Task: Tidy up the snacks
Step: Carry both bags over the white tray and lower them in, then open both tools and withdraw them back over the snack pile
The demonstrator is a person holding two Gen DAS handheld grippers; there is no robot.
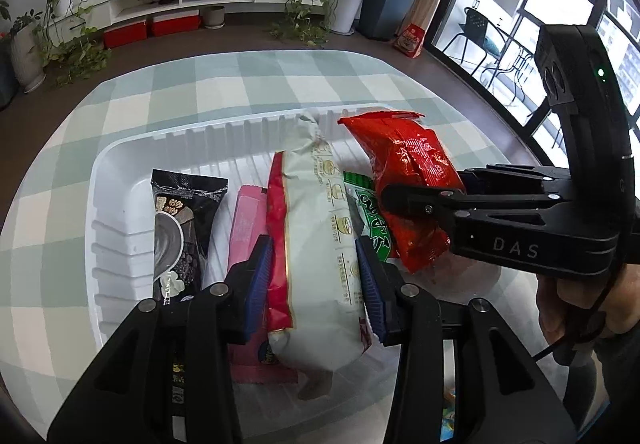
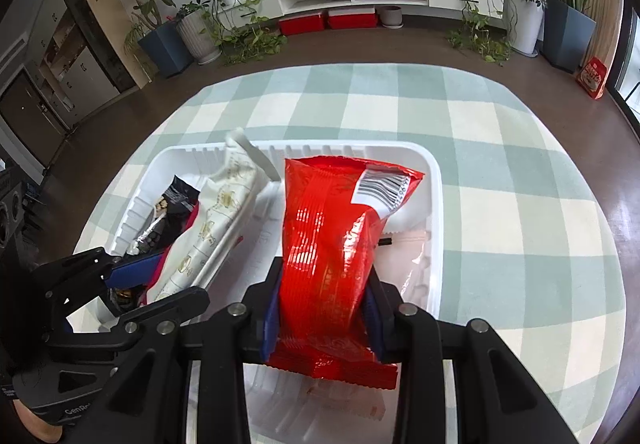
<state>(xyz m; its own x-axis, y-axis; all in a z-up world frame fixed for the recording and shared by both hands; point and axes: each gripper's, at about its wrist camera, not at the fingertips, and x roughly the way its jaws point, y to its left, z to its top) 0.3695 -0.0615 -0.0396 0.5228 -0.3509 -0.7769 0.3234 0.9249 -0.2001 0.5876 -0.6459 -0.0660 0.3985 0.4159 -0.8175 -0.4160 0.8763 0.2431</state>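
The worktop [image 2: 500, 171], covered in a pale green and cream check cloth, stretched out ahead of both hand-held grippers. On it, directly beneath them, sat a white plastic tray [image 1: 120, 171] with ribbed walls, holding the snacks.

The left hand-held gripper [image 1: 316, 284] was clenched on a long cream-white packet [image 1: 320, 244] with a red and gold edge down its left side and a column of small printed bowls; the blue pads [image 1: 258, 276] pressed on its flanks, and it reached forward over the tray, its crimped far end raised. The right hand-held gripper [image 2: 322, 316] was grasping a glossy red packet [image 2: 324, 244], crinkled, with a white barcode patch at its far right corner, held over the tray's right half.

To the left of the left hand-held gripper a black packet [image 1: 180, 228] showing nuts and a bowl lay flat in the tray, with a pink wafer-like packet [image 1: 246, 228] just beside the left pad. A green packet [image 1: 370, 219] with white lettering showed between the cream and red packets.
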